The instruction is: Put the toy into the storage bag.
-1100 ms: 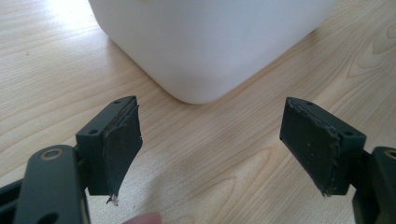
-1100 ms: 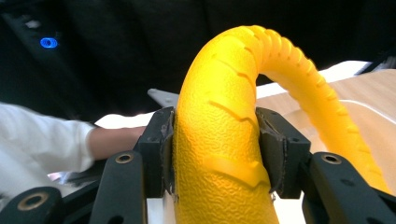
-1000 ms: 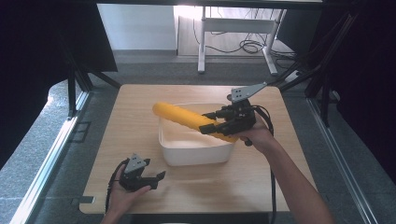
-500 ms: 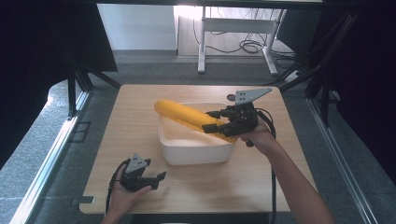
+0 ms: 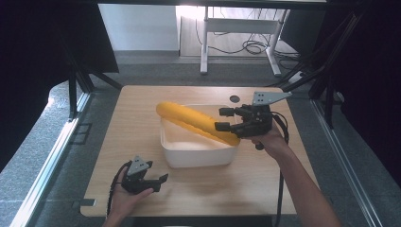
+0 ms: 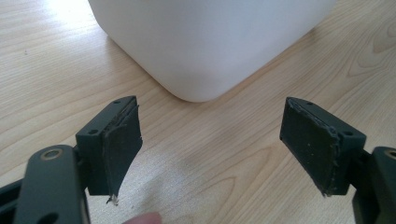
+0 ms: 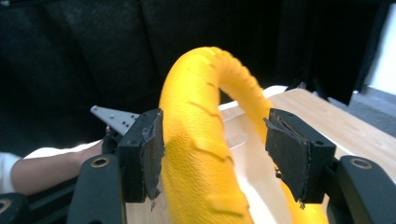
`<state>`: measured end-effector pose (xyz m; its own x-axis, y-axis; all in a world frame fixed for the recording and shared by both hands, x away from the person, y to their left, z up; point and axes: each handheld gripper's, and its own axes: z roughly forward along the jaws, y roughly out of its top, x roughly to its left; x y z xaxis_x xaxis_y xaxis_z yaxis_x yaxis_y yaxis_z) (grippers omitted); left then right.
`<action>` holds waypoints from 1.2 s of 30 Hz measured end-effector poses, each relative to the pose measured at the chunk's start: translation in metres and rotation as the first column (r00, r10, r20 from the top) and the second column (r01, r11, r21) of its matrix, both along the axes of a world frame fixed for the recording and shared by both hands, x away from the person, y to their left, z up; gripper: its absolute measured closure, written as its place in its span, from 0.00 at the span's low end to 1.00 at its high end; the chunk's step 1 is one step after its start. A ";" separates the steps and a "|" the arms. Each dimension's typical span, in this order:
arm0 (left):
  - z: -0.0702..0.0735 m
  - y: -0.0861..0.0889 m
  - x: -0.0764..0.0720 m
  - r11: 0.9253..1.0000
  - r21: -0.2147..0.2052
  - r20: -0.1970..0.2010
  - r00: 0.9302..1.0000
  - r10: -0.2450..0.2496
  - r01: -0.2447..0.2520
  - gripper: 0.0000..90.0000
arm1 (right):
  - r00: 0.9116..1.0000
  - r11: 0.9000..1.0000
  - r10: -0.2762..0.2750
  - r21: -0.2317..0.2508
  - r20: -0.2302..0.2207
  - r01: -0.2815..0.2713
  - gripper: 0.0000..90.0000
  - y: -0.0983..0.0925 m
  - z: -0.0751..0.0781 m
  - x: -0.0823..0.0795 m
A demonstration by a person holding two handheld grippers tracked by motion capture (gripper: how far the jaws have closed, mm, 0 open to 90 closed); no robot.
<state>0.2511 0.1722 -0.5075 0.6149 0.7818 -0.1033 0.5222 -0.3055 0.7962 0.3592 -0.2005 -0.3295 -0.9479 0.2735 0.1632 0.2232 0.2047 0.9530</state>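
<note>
Corn (image 5: 196,121), long and yellow, slants over the white tub (image 5: 198,156), one end between my right gripper (image 5: 226,119) jaws, which stand apart. I'd close squarely before lifting. My left gripper (image 5: 161,182) gapes empty on the surface (image 5: 137,104).

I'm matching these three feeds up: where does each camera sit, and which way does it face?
High view: above the person's side, looking forward and down on the table; forearms, left gripper, right gripper.
Left gripper view: rides the left gripper, facing the white tub; jaws apart.
Right gripper view: rides the right gripper, jaws beside the yellow object.
All three share the tub.
</note>
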 end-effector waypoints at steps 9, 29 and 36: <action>-0.001 -0.001 0.000 1.000 0.001 -0.005 1.000 0.000 0.000 0.23 | 0.999 0.998 -0.050 0.024 0.010 0.050 0.42 -0.016 -0.004 -0.003; -0.001 -0.001 0.000 1.000 0.004 -0.005 1.000 -0.002 0.002 0.23 | 0.973 0.970 -0.231 0.081 0.010 0.229 0.42 -0.074 -0.045 -0.013; -0.001 -0.001 0.000 1.000 0.007 -0.004 1.000 0.001 -0.001 0.23 | 0.950 0.950 -0.312 0.044 0.022 0.311 0.42 -0.092 -0.069 -0.019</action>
<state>0.2514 0.1708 -0.5081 0.6136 0.7832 -0.1000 0.5255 -0.3106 0.7921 0.3398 -0.2926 -0.3988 -0.8211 0.5497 0.1536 0.2423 0.0920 0.9658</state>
